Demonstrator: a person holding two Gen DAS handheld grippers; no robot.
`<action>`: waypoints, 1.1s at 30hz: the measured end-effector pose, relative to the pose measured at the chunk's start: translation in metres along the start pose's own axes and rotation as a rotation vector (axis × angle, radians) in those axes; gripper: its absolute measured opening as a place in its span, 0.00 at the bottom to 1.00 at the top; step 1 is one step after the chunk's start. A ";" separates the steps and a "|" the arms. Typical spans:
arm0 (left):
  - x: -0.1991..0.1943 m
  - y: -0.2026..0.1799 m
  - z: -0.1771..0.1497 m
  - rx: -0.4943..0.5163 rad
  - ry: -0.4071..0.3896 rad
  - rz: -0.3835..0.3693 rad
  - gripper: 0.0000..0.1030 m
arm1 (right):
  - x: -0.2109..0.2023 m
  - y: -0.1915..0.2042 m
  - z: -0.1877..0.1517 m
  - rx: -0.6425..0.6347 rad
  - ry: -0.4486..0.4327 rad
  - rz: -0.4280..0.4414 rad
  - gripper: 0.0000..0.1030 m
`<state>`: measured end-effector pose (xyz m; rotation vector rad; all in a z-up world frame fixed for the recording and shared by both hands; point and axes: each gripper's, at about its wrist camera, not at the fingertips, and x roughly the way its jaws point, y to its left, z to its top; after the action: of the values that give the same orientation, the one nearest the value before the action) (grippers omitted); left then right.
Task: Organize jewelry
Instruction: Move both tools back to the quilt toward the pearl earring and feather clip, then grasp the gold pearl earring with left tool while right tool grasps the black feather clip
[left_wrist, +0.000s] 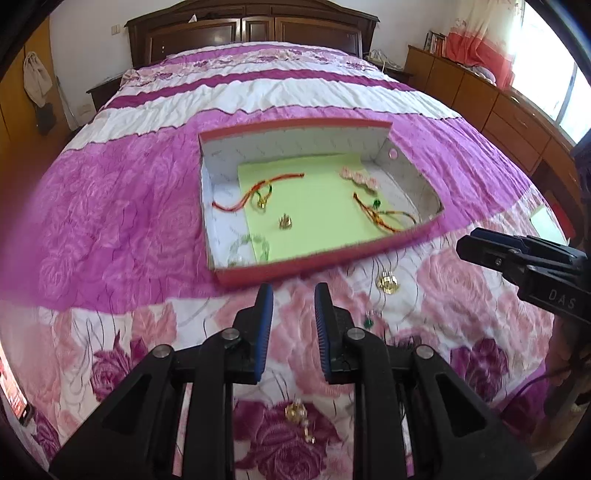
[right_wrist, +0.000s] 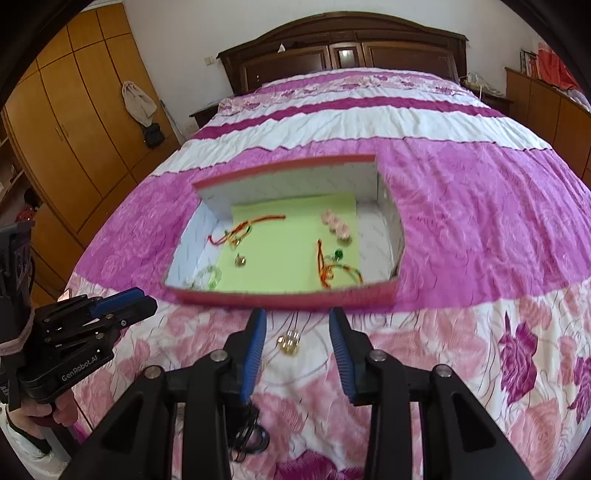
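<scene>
Risk noted: my right gripper hangs open over the gold ring beside the box, left gripper open too, and soft quilt may let it slip.

A large bed fills the room, covered by a pink, magenta and white floral quilt. A dark carved wooden headboard stands against the far white wall. A tall wooden wardrobe lines the left side; low wooden cabinets run along the right beneath a bright window with a floral curtain.
</scene>
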<state>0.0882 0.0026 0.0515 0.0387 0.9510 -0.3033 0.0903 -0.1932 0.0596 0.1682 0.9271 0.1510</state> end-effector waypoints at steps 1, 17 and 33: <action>0.000 0.000 -0.003 -0.001 0.010 0.005 0.14 | 0.000 0.001 -0.003 0.001 0.008 0.002 0.37; 0.006 -0.004 -0.050 -0.001 0.138 -0.035 0.14 | 0.013 0.017 -0.040 -0.005 0.165 0.040 0.37; 0.020 -0.003 -0.075 -0.003 0.203 -0.065 0.14 | 0.038 0.043 -0.060 -0.010 0.303 0.103 0.40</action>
<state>0.0386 0.0071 -0.0079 0.0362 1.1556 -0.3622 0.0620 -0.1386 0.0031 0.1871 1.2195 0.2825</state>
